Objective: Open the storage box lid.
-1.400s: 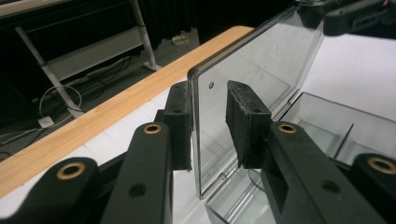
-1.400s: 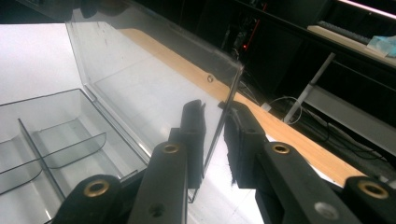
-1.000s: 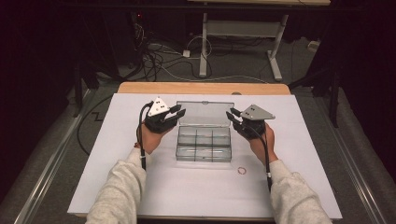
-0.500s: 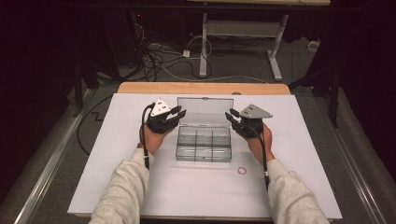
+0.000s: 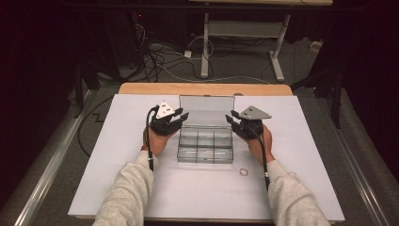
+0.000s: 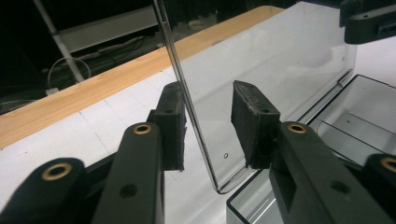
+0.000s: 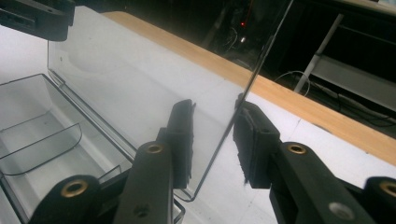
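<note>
Straddling the raised lid [image 5: 207, 110] of a clear compartment box [image 5: 205, 146] at frame centre, both grippers spread.
Left gripper [image 5: 180, 116] brackets the lid's left edge, right gripper [image 5: 231, 116] its right edge; jaws apart, lid between, not pinched. Small ring [image 5: 243, 172] lies lower right of box.

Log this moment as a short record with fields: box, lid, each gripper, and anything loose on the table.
box: clear compartment box, open, mid-table
lid: lid raised, about upright
left gripper: left gripper open, jaws either side of the lid's left edge, not clamped
right gripper: right gripper open, jaws either side of the lid's right edge
loose item: small ring on the white table, right of the box front
compartments: look empty
</note>
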A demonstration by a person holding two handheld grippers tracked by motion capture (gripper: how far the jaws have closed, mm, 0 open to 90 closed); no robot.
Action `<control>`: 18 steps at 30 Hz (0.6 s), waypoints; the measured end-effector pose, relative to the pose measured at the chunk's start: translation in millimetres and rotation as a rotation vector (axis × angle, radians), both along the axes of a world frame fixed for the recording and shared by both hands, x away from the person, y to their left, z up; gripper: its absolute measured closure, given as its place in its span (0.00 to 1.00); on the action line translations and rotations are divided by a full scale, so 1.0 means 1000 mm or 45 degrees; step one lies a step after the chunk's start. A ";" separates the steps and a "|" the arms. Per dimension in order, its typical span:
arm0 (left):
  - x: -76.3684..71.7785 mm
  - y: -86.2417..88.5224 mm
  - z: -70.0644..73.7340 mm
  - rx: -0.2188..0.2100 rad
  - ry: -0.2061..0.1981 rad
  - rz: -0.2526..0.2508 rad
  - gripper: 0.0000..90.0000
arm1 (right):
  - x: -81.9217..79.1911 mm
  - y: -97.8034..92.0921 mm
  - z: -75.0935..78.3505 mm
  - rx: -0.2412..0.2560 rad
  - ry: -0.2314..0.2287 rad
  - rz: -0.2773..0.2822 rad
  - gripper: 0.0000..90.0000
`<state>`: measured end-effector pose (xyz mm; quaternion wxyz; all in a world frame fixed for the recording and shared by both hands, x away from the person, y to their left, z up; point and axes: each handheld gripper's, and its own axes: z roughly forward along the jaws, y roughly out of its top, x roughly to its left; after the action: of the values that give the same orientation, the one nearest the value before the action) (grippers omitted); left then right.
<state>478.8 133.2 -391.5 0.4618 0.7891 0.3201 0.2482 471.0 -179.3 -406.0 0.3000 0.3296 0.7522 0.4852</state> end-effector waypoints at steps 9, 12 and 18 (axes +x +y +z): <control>0.002 0.001 -0.007 -0.012 0.046 0.002 0.69 | 0.002 0.002 -0.008 -0.004 0.043 -0.001 0.72; 0.001 0.000 -0.007 -0.013 0.046 0.016 0.69 | 0.003 0.002 -0.010 -0.004 0.058 0.004 0.72; 0.002 0.001 -0.011 -0.001 0.082 0.015 0.69 | 0.003 0.004 -0.013 -0.030 0.073 0.010 0.69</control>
<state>480.7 134.6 -402.7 0.4501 0.7945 0.3398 0.2251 473.6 -175.0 -419.3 0.2801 0.3370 0.7675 0.4680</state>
